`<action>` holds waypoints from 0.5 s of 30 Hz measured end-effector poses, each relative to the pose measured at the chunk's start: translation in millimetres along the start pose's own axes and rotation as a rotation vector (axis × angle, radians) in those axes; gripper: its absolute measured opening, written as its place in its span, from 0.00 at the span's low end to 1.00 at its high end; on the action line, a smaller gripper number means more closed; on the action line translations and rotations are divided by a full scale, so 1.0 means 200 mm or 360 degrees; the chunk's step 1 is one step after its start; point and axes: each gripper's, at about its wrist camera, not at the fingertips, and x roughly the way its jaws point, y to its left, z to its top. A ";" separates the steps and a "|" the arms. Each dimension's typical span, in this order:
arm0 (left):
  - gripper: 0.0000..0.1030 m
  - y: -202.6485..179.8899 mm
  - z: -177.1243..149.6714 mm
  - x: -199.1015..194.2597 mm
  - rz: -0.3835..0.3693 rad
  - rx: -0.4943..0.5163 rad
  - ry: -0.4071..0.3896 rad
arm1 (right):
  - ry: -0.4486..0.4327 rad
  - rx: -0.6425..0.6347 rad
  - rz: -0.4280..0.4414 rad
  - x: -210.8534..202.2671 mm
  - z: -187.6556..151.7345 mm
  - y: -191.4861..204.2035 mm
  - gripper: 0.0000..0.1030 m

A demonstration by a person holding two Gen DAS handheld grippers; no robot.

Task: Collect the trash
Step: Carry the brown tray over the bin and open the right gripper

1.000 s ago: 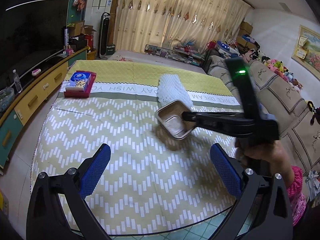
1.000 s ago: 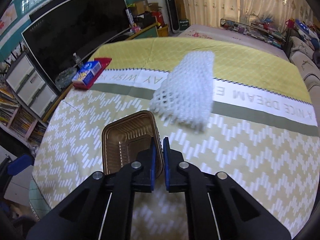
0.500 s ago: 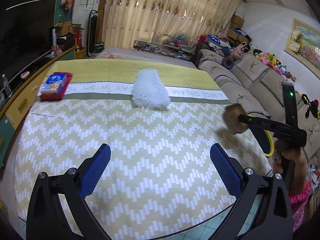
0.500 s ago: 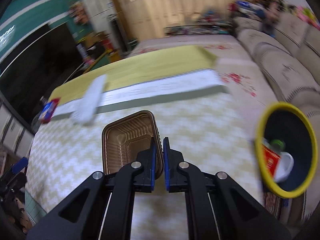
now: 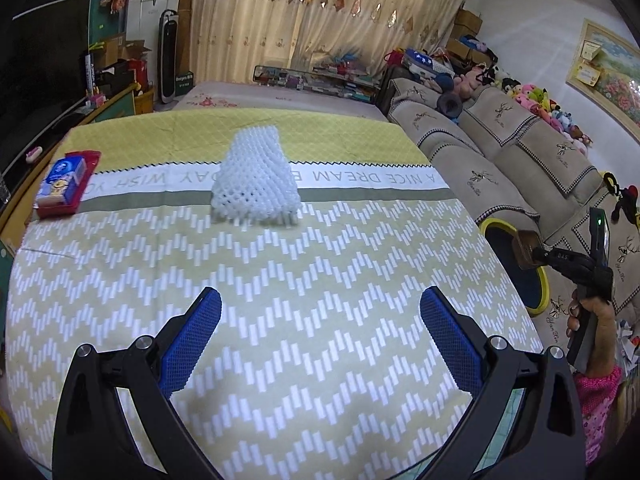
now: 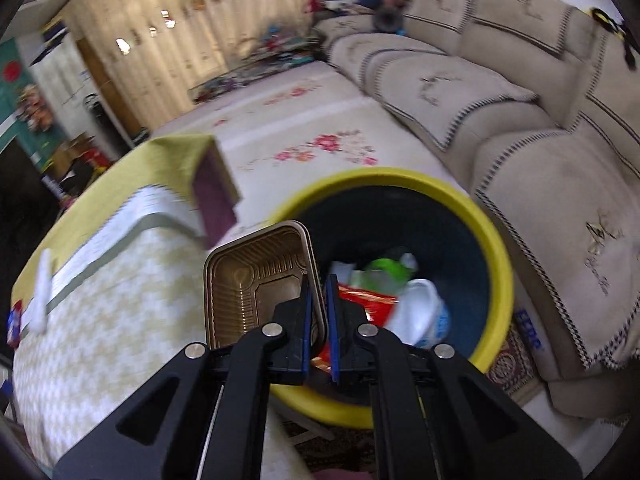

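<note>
My right gripper (image 6: 318, 300) is shut on the rim of a brown plastic tray (image 6: 256, 280) and holds it over the near edge of a yellow-rimmed bin (image 6: 498, 264) that has wrappers and a white cup inside. In the left wrist view the right gripper (image 5: 532, 254) with the tray (image 5: 522, 250) hangs over the bin (image 5: 538, 300) past the table's right edge. My left gripper (image 5: 320, 328) is open and empty above the table. A white foam net (image 5: 256, 180) lies mid-table. A red and blue packet (image 5: 64, 182) lies at the far left.
The table has a yellow zigzag cloth (image 5: 280, 280). A beige sofa (image 5: 520, 160) stands right of the table, close behind the bin. A TV cabinet (image 5: 60, 112) runs along the left.
My right gripper has carried the brown tray off the table to the right and now holds it over the bin. The left gripper stays open and has turned slightly.
</note>
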 end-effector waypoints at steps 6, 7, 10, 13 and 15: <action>0.95 -0.04 0.04 0.10 0.0032 0.0048 0.0037 | 0.0036 0.0082 -0.0061 0.10 0.01 -0.11 0.22; 0.95 -0.04 0.05 0.11 0.0040 0.0056 0.0040 | 0.0031 0.0093 -0.0066 0.11 0.01 -0.12 0.26; 0.95 -0.04 0.09 0.16 0.0053 0.0056 0.0052 | 0.0019 0.0091 -0.0094 0.11 0.00 -0.13 0.31; 0.95 -0.02 0.13 0.20 0.0058 0.0040 0.0069 | 0.0011 0.0086 -0.0089 0.11 0.00 -0.13 0.32; 0.95 0.00 0.17 0.25 0.0076 0.0029 0.0090 | 0.0004 0.0082 -0.0084 0.11 0.00 -0.12 0.34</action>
